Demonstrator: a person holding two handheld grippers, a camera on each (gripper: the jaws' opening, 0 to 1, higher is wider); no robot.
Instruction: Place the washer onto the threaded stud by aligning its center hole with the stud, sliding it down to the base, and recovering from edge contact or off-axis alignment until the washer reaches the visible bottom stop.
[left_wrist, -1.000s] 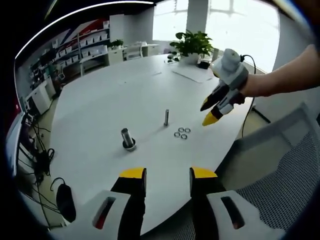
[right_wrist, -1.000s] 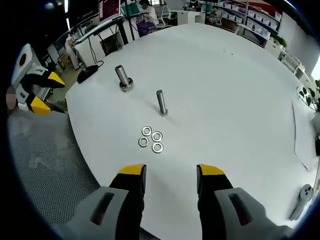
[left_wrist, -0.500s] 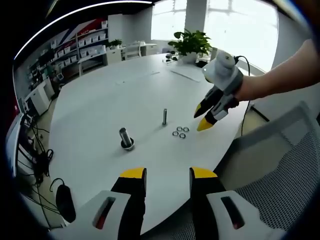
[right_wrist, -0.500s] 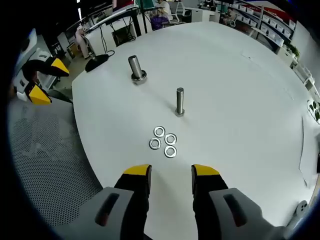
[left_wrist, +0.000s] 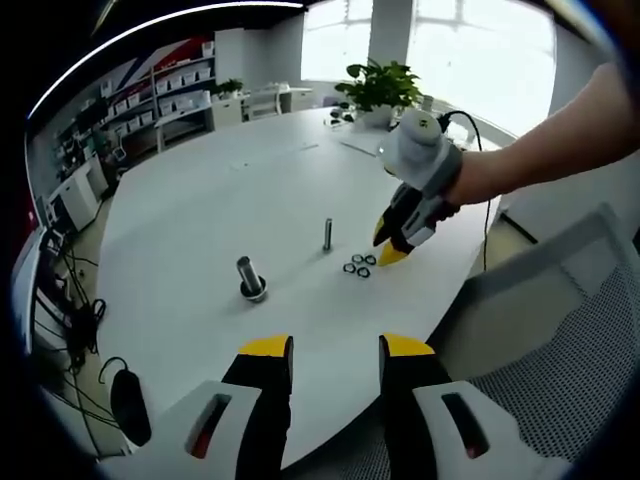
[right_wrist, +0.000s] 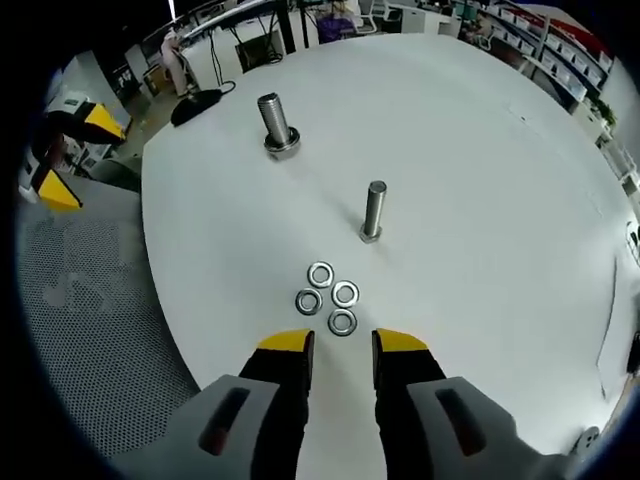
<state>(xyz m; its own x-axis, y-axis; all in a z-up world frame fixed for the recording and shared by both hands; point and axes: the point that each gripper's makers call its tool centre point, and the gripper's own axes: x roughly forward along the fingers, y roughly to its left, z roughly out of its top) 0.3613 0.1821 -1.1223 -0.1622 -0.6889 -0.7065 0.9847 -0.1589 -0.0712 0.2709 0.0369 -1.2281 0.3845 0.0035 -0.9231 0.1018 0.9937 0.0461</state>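
Several steel washers (right_wrist: 328, 298) lie in a tight cluster on the white table (right_wrist: 480, 170). My right gripper (right_wrist: 342, 345) hovers just short of them, open by a narrow gap with nothing between the jaws. Beyond the washers stands a slim threaded stud (right_wrist: 373, 212), and farther left a thicker stud (right_wrist: 277, 125) on a round base. In the left gripper view, the right gripper (left_wrist: 388, 243) points down beside the washers (left_wrist: 358, 265), near the slim stud (left_wrist: 327, 234) and the thick stud (left_wrist: 250, 278). My left gripper (left_wrist: 336, 350) stays open and empty at the table's near edge.
A grey mesh chair (left_wrist: 560, 360) sits right of the left gripper. A black mouse (left_wrist: 130, 400) and cables lie off the table's left side. A potted plant (left_wrist: 385, 90) stands at the far end. The left gripper (right_wrist: 75, 155) appears at the left.
My right gripper has come down and closer to the washers, and its jaws have narrowed. The left gripper has stayed in place and open.
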